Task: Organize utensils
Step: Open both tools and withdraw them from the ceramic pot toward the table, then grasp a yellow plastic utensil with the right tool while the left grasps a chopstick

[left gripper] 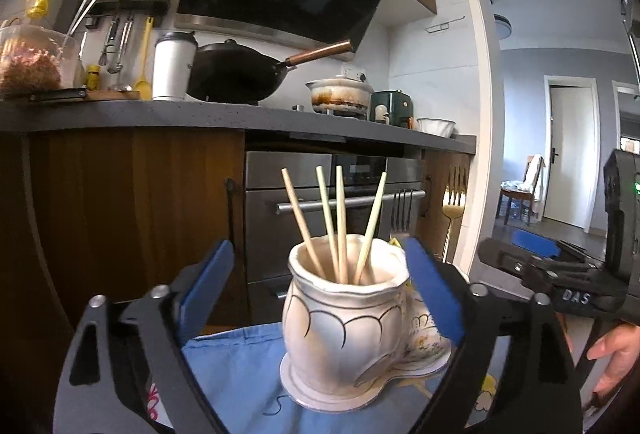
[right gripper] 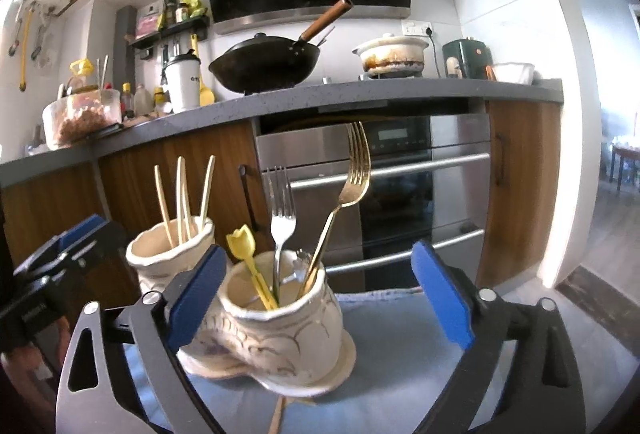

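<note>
Blue-padded fingers of the left gripper (left gripper: 320, 298) are seen spread wide on either side of the left pot (left gripper: 344, 322), apart from its wall, with nothing grasped. Four chopsticks (left gripper: 338, 222) are stood in this pot, fanned against its rim. The right gripper (right gripper: 320, 298) is likewise released: one finger lies just beside the right pot (right gripper: 280, 326), the other well clear. Two forks (right gripper: 352, 170) and a yellow pick (right gripper: 242, 244) are held upright in that pot, so the sorting by kind is judged nearly or fully done. Both pots are joined on one base, which is set on a blue cloth (left gripper: 240, 374). One more stick-like piece (right gripper: 278, 414) lies on the cloth beneath; its kind cannot be told. Behind, an oven (right gripper: 400, 194), dark counter (right gripper: 280, 98) and wok (right gripper: 264, 66) are shown.
</note>
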Available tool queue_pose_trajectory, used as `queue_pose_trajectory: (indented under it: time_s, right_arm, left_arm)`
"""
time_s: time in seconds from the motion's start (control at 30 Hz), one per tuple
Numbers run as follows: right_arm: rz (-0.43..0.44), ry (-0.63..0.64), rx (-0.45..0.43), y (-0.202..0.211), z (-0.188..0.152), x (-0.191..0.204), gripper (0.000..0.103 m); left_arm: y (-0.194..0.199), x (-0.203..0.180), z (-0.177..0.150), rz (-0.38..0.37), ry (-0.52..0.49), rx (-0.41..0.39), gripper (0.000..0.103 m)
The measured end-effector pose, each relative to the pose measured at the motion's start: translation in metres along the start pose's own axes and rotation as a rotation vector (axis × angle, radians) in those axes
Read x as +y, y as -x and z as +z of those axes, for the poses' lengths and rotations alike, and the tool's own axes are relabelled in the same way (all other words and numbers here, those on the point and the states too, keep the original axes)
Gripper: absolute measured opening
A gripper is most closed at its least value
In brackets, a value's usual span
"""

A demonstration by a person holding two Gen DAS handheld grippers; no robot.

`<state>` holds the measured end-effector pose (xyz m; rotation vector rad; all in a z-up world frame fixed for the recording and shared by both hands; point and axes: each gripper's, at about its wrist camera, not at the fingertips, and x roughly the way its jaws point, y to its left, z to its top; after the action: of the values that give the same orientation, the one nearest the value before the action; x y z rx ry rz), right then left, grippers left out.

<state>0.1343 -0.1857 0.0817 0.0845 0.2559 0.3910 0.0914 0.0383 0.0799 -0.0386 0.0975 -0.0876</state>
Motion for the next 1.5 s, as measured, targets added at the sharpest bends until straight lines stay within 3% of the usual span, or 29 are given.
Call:
queue_pose_trajectory:
  time_s: [0.07, 0.43, 0.8, 1.17, 1.5]
  right_arm:
    - [-0.006, -0.003, 0.009, 0.005, -0.004, -0.002, 0.097]
    - [-0.070, -0.019, 0.105, 0.027, -0.038, -0.014, 0.098]
    - [-0.090, -0.023, 0.151, 0.048, -0.055, -0.018, 0.098]
    - [-0.109, -0.002, 0.221, 0.055, -0.074, -0.022, 0.098]
    - [-0.113, 0.084, 0.398, 0.040, -0.091, -0.008, 0.098]
  left_arm:
    - [0.006, 0.002, -0.002, 0.017, 0.009, 0.005, 0.097]
    - [0.028, -0.006, -0.028, 0.039, 0.002, 0.106, 0.097]
    - [0.050, -0.024, -0.053, 0.006, 0.014, 0.195, 0.097]
    - [0.047, -0.031, -0.070, -0.023, 0.038, 0.294, 0.097]
    - [0.039, -0.035, -0.076, -0.041, 0.031, 0.354, 0.097]
